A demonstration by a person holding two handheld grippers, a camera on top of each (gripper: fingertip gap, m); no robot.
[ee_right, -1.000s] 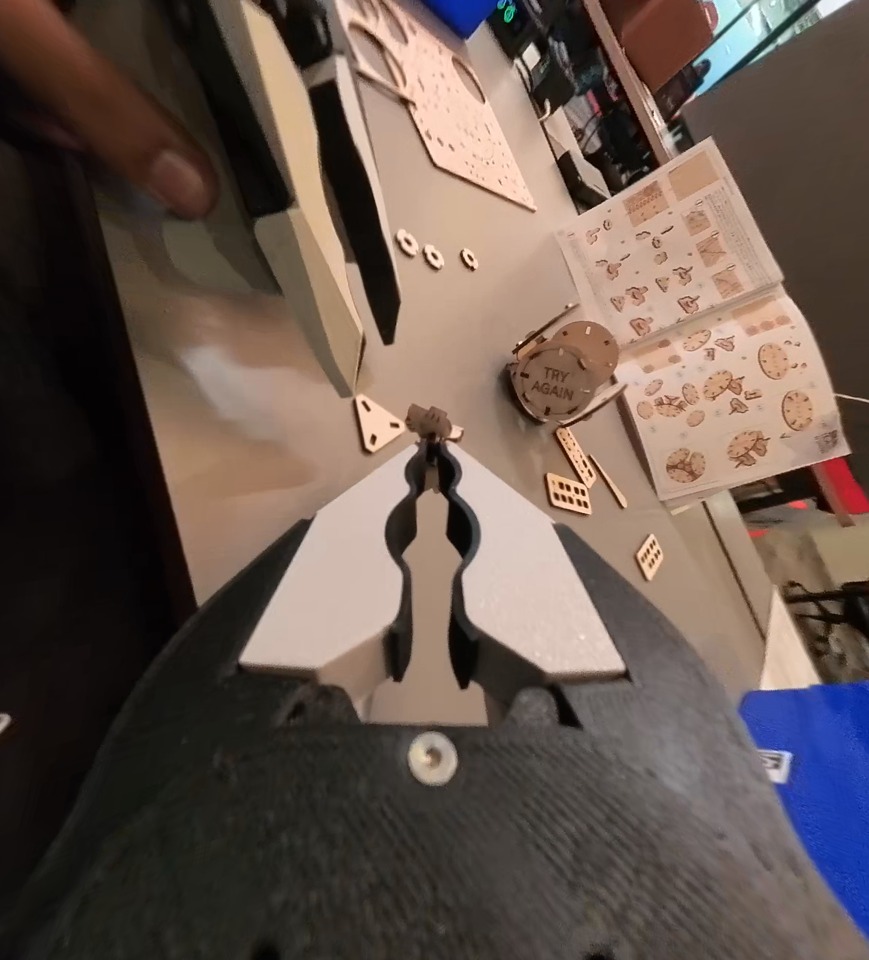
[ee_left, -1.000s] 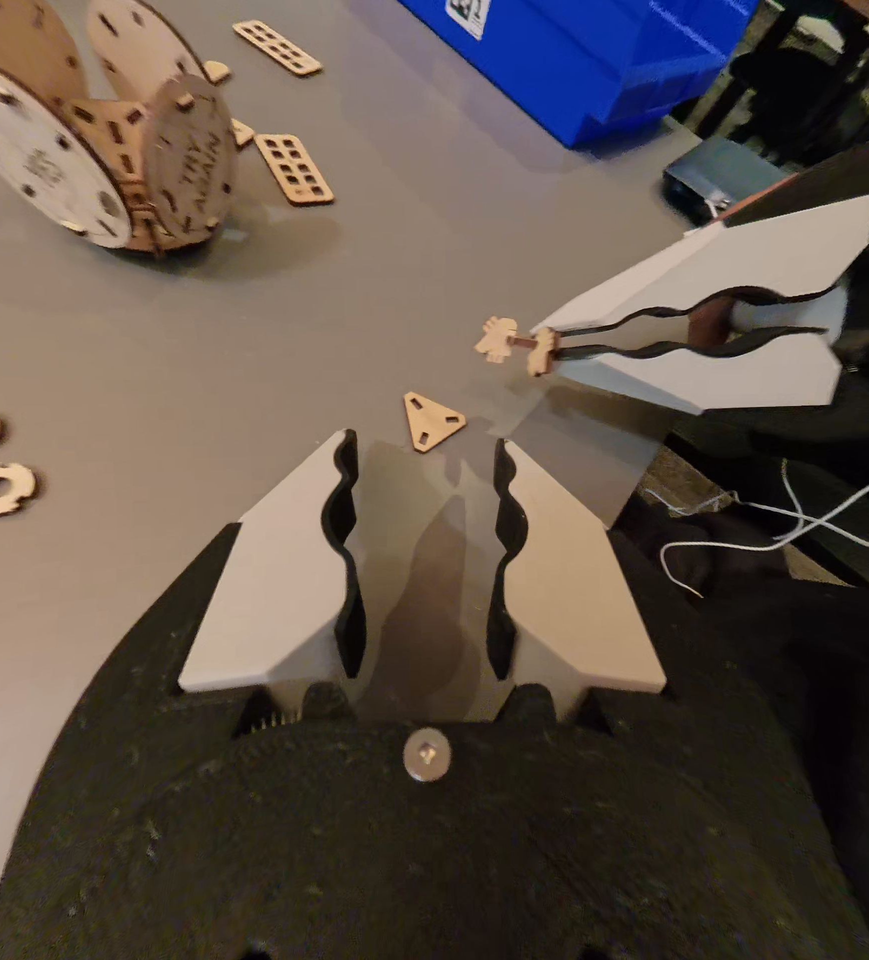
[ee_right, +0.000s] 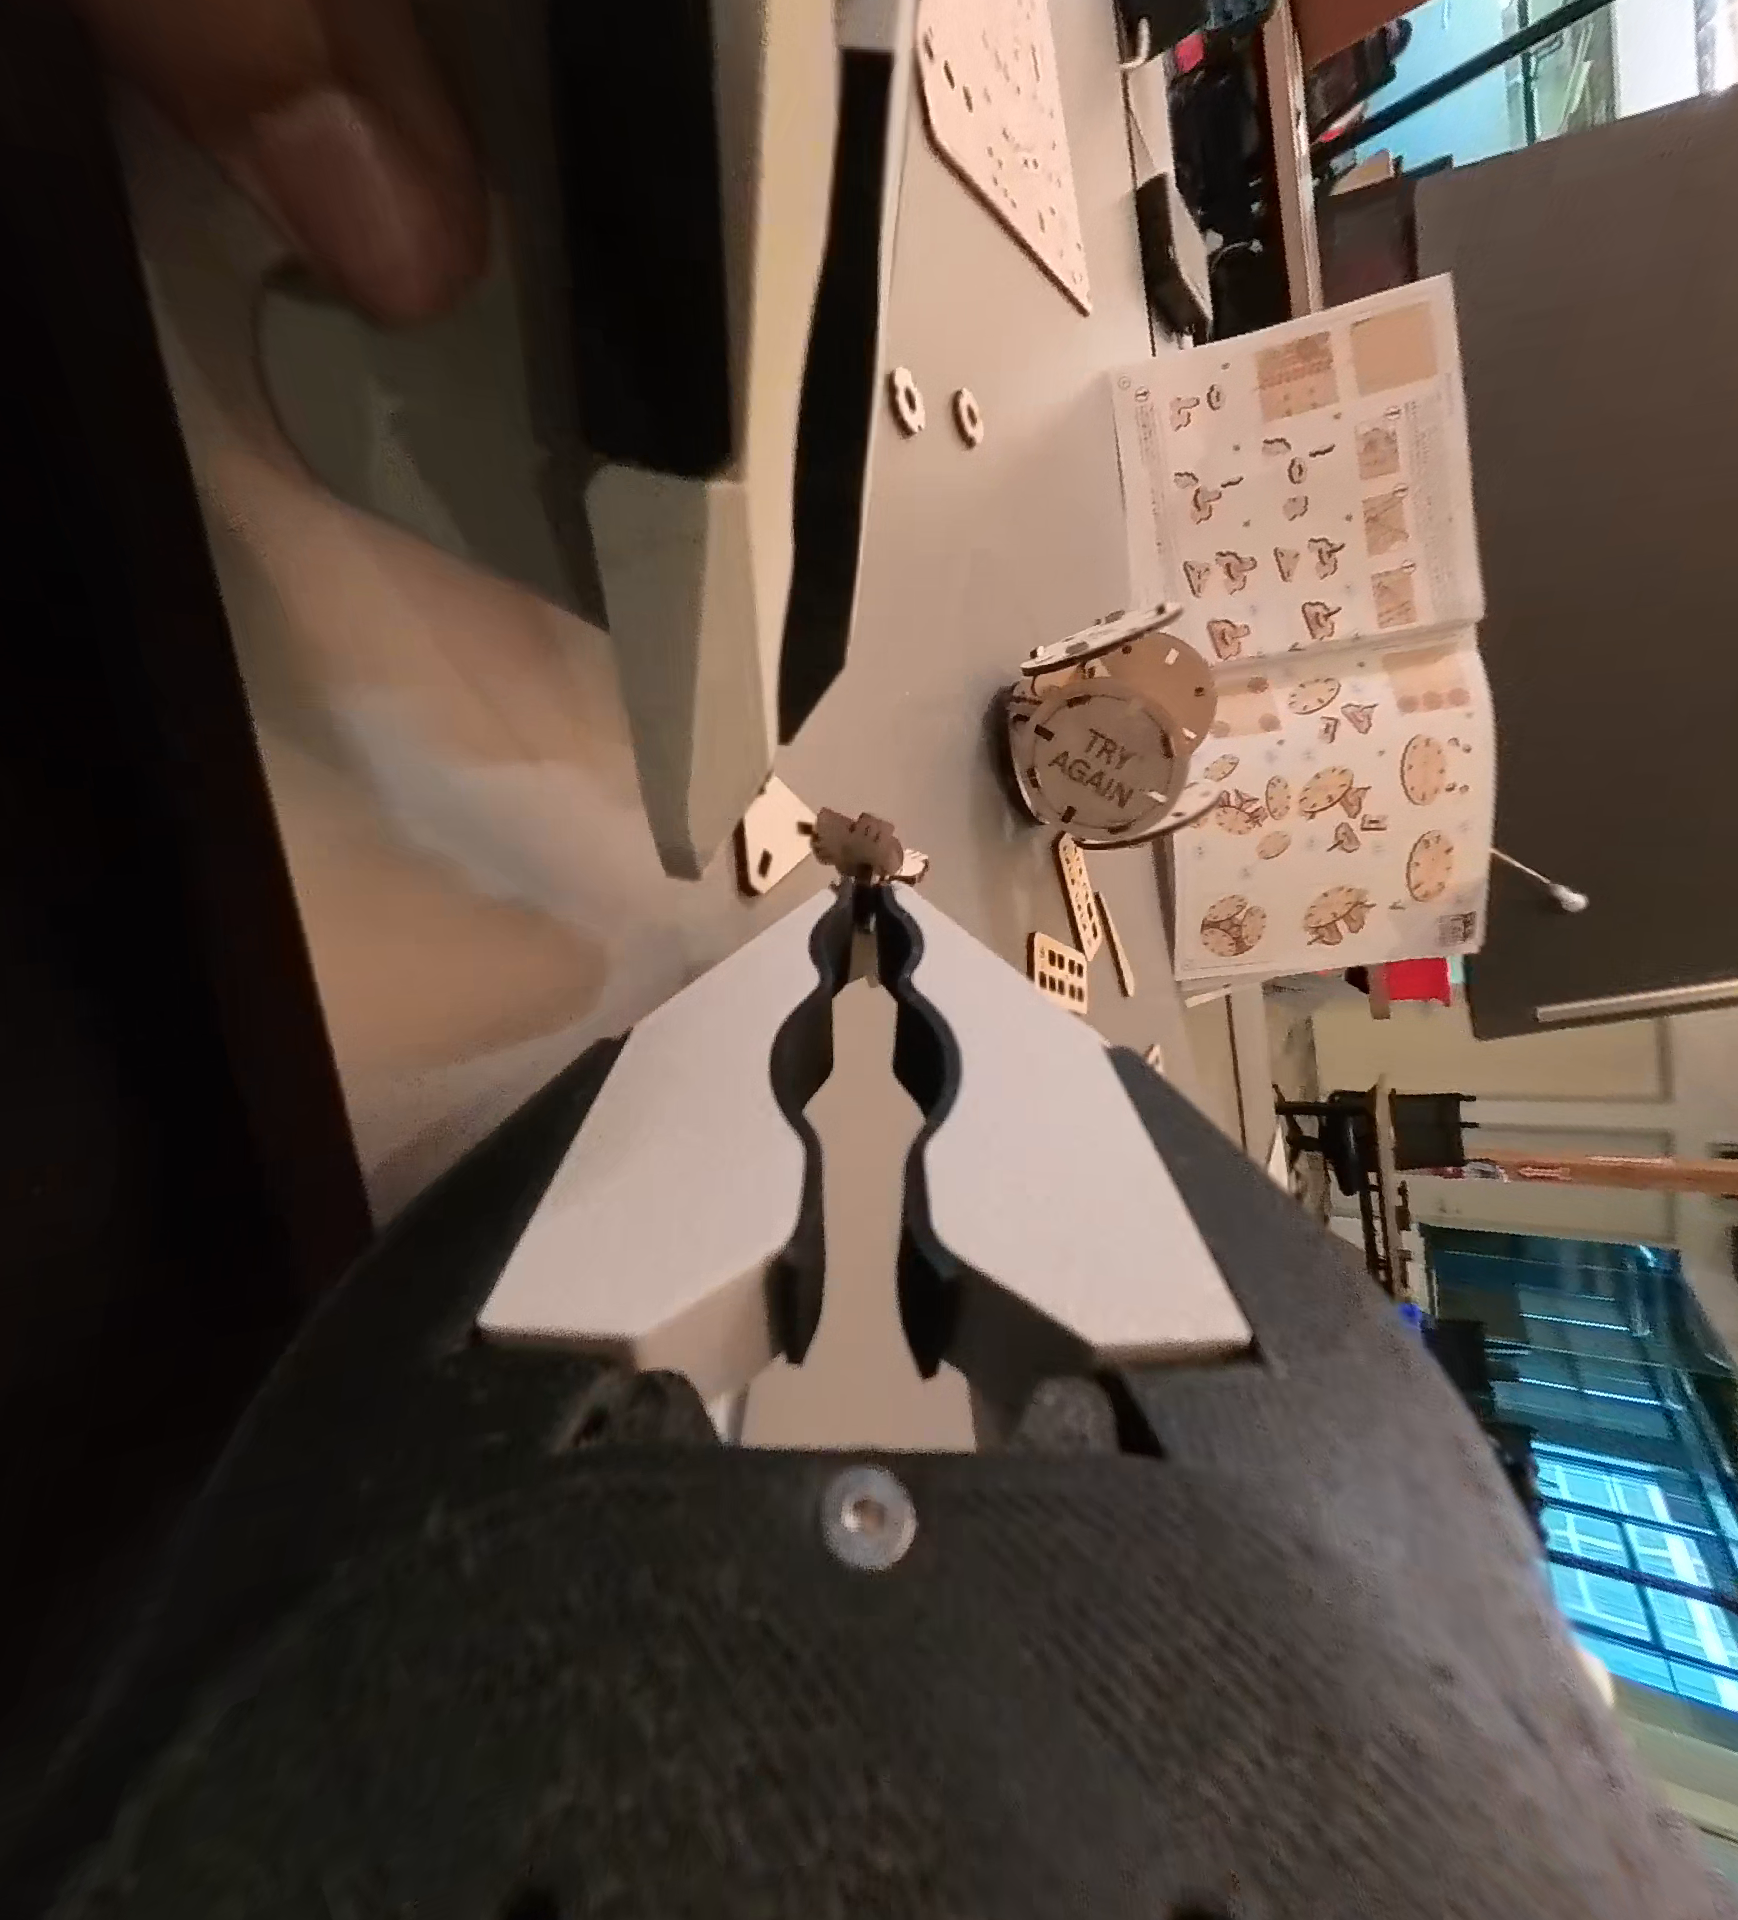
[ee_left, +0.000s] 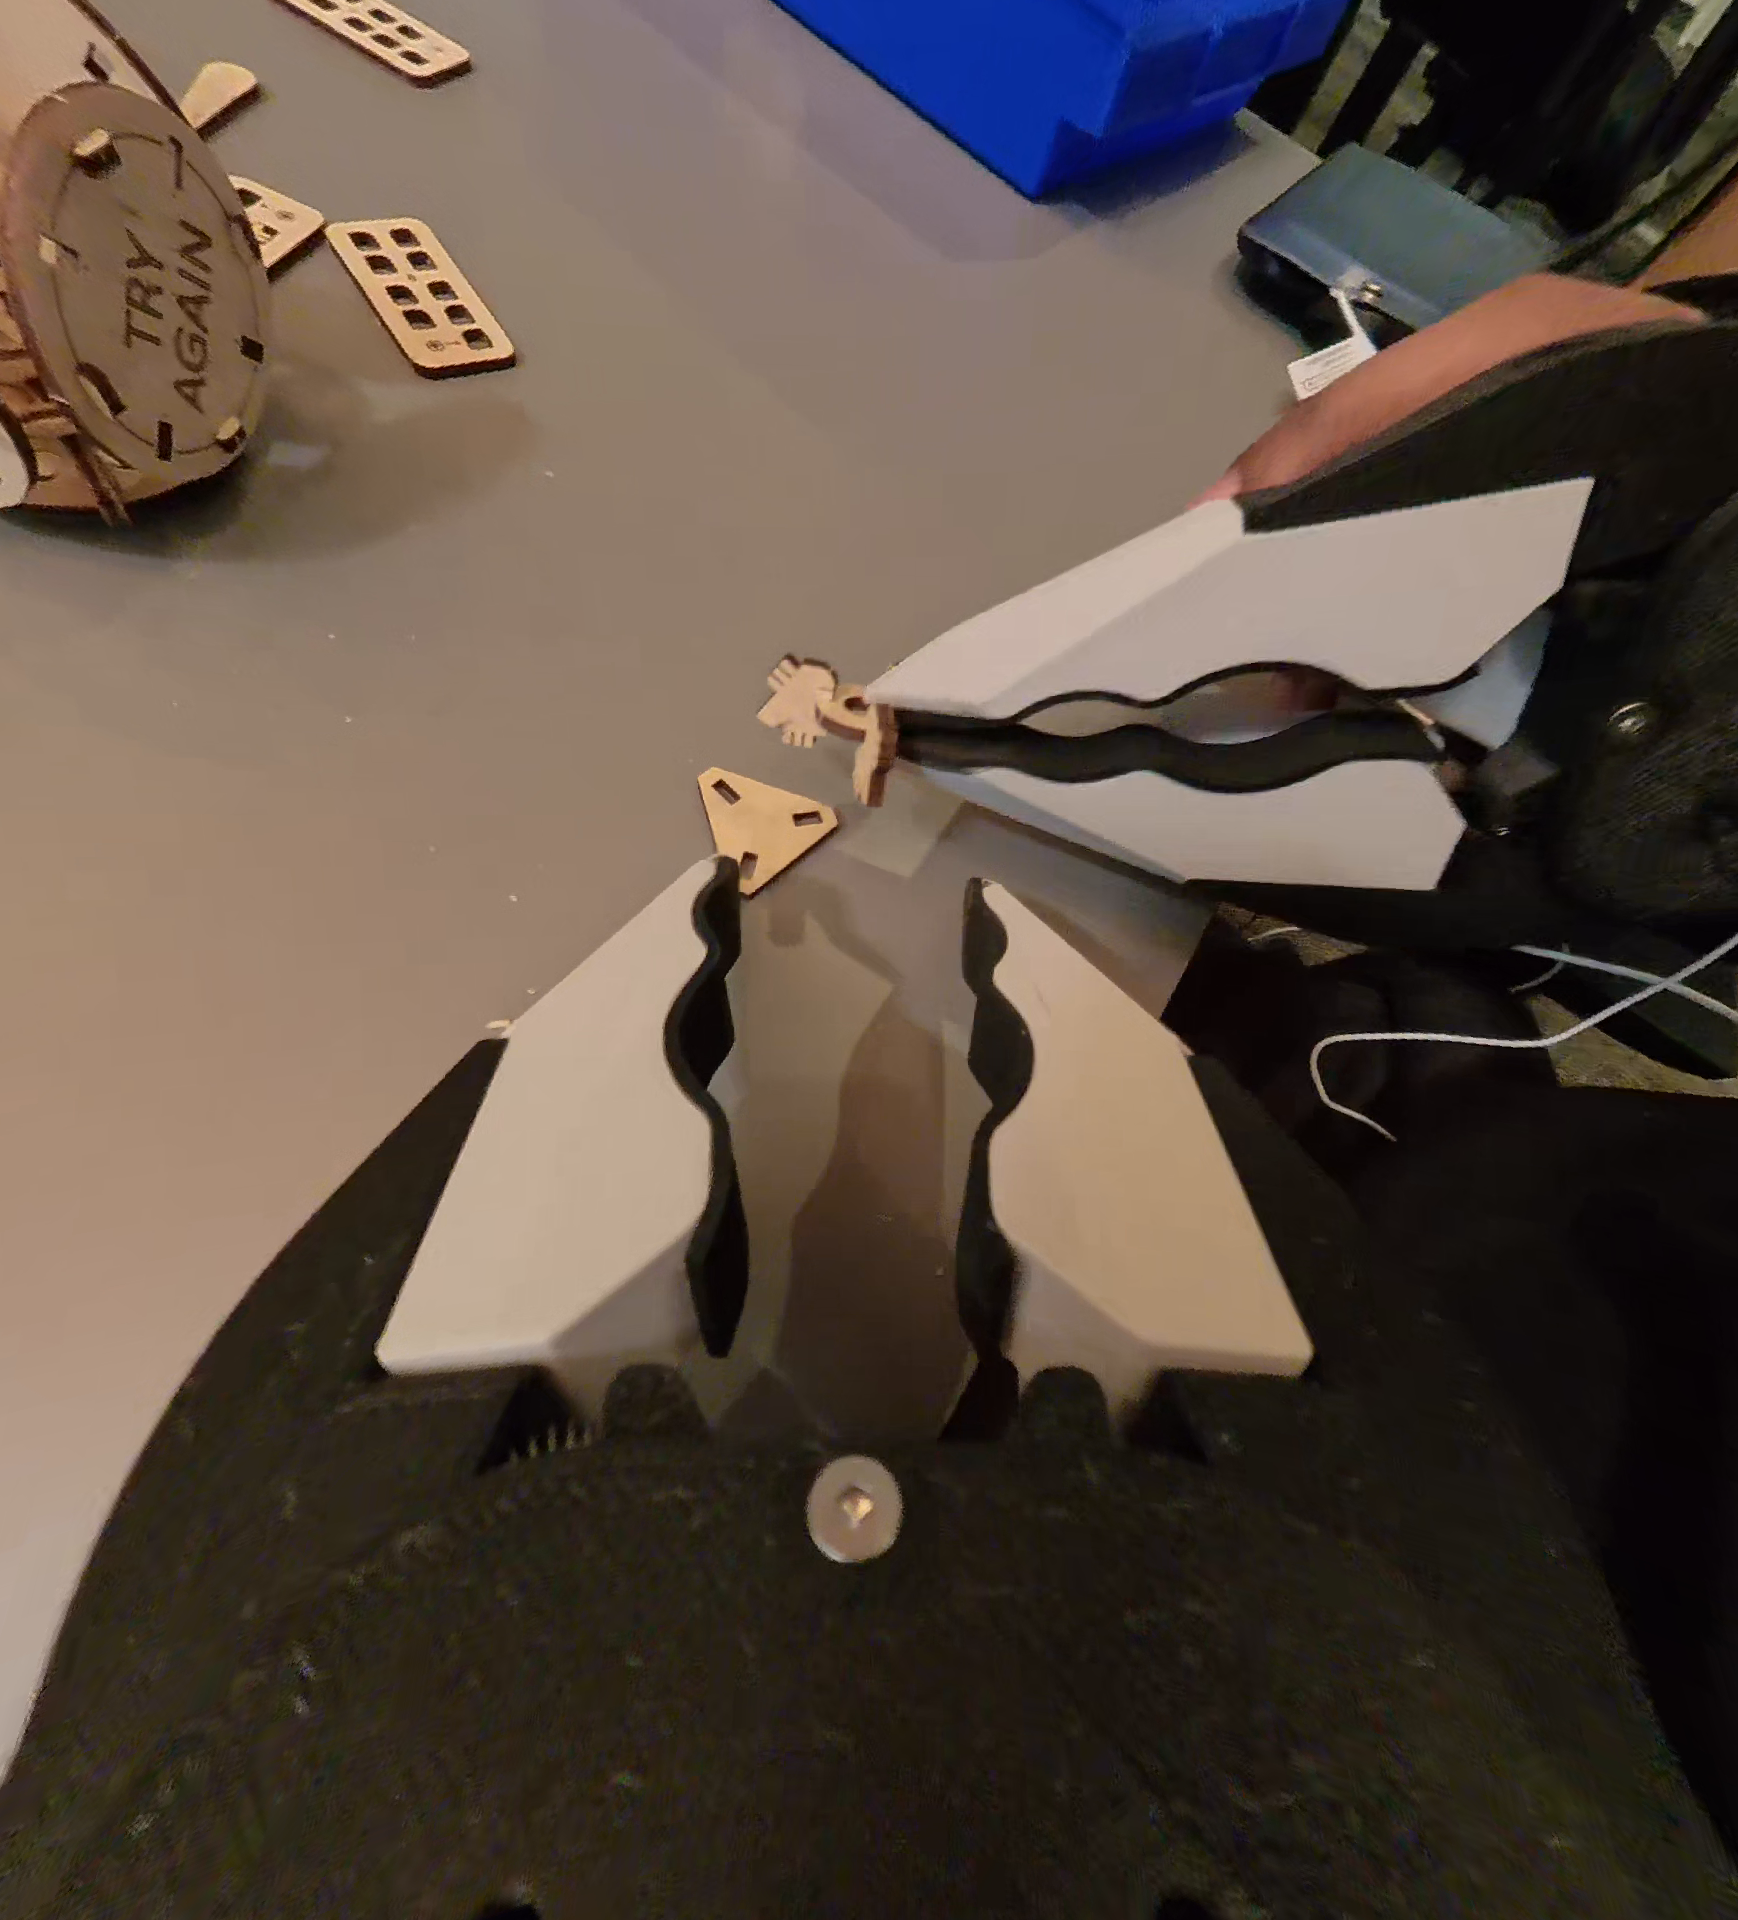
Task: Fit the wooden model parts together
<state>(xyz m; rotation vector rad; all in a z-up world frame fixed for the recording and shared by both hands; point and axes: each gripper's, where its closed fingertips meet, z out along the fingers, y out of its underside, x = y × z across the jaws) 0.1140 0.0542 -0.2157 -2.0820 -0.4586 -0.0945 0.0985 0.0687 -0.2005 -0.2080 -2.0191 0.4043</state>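
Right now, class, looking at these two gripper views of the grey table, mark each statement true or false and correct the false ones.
1. The right gripper is shut on a small wooden toothed piece. True.
2. The left gripper holds the wooden triangle. False: its jaws stand open with nothing pressed between them, and the triangle lies flat on the table by one fingertip.
3. The blue bin stands on the far part of the table. True.
4. The round wooden assembly is in a gripper. False: it rests on the table, away from both.
5. An open instruction booklet lies beyond the assembly in the right wrist view. True.
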